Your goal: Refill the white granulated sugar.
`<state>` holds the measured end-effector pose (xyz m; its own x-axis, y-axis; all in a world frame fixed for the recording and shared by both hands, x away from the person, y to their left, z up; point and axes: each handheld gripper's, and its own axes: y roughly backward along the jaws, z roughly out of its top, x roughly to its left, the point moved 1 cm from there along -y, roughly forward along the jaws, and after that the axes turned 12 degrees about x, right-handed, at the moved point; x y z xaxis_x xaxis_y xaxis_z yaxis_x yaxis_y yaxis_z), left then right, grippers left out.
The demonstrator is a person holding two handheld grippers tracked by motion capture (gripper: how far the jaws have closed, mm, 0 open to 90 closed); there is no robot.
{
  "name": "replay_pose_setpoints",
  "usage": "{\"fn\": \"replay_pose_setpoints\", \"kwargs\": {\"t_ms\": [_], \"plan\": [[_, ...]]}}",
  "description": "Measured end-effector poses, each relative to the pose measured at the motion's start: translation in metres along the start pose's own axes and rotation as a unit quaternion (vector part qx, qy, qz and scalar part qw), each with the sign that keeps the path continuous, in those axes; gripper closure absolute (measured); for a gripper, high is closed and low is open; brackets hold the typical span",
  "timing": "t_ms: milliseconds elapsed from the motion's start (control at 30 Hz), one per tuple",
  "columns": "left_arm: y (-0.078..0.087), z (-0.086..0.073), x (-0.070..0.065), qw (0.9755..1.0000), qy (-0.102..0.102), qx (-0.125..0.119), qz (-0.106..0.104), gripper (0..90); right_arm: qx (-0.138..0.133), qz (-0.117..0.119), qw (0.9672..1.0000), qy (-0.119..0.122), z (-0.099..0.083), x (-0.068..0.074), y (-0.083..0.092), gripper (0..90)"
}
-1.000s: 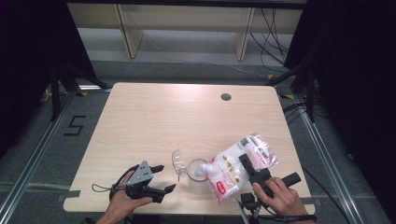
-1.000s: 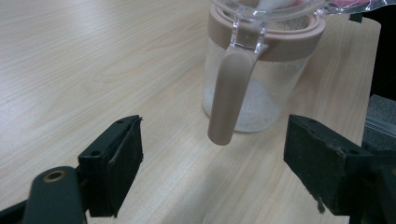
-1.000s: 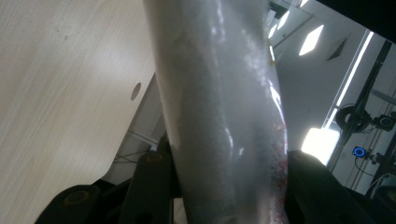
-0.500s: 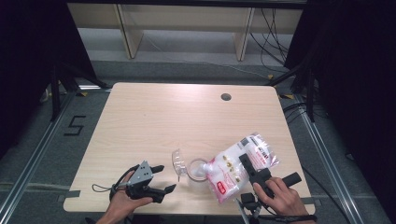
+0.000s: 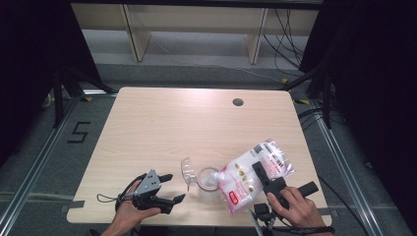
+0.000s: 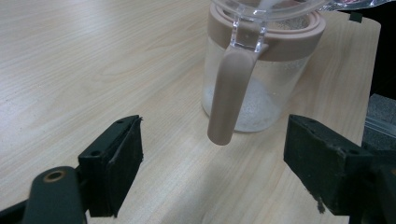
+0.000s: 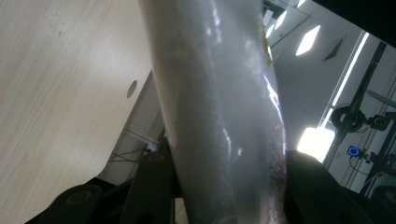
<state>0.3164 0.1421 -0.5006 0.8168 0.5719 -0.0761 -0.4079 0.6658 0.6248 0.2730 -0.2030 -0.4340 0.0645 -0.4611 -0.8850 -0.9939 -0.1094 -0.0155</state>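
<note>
Right tongs [image 5: 263,173] clamp the plastic bag [image 5: 246,179]; left tongs [image 5: 169,188] gape apart, empty, before the jar [image 6: 259,70].

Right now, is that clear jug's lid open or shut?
Open. The jug stands upright on the table with its clear lid flipped up to one side, and the bag is tilted toward its mouth.

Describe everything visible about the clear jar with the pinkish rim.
The jar is clear plastic or glass with a dusty-pink collar and a matching handle hanging down one side. Its clear hinged lid is flipped open. It stands upright near the table's front edge, with a thin layer of white grains at the bottom. The bag's lower end is tipped over its mouth. Nothing grips the jar.
</note>
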Motion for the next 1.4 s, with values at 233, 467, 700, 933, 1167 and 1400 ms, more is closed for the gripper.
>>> {"fn": "replay_pose_setpoints", "kwargs": {"t_ms": [233, 467, 700, 933, 1167, 1400], "plan": [[0.0003, 0.0001, -0.0001, 1.0000, 0.000, 0.000, 0.001, 19.4, 0.001, 0.002, 1.0000, -0.005, 0.0000, 0.0005, 0.0002, 67.3], [0.0004, 0.0001, 0.0001, 1.0000, 0.000, 0.000, 0.001, 19.4, 0.001, 0.000, 1.0000, -0.003, -0.0004, 0.0003, 0.0000, 67.5], [0.0004, 0.0002, 0.0001, 1.0000, 0.000, 0.000, 0.001, 19.4, 0.005, 0.002, 0.9999, -0.011, -0.0003, 0.0013, 0.0011, 67.6], [0.0005, 0.0002, 0.0000, 1.0000, 0.000, 0.000, 0.001, 19.3, -0.001, -0.001, 1.0000, -0.003, -0.0004, 0.0003, 0.0002, 67.8], [0.0008, 0.0002, 0.0002, 1.0000, -0.001, 0.000, 0.001, 19.4, -0.006, 0.000, 1.0000, 0.000, 0.0001, 0.0017, -0.0006, 68.0], [0.0006, 0.0002, 0.0001, 1.0000, 0.000, 0.000, 0.001, 19.3, -0.006, 0.001, 1.0000, -0.002, 0.0000, 0.0019, -0.0003, 68.1]]}}
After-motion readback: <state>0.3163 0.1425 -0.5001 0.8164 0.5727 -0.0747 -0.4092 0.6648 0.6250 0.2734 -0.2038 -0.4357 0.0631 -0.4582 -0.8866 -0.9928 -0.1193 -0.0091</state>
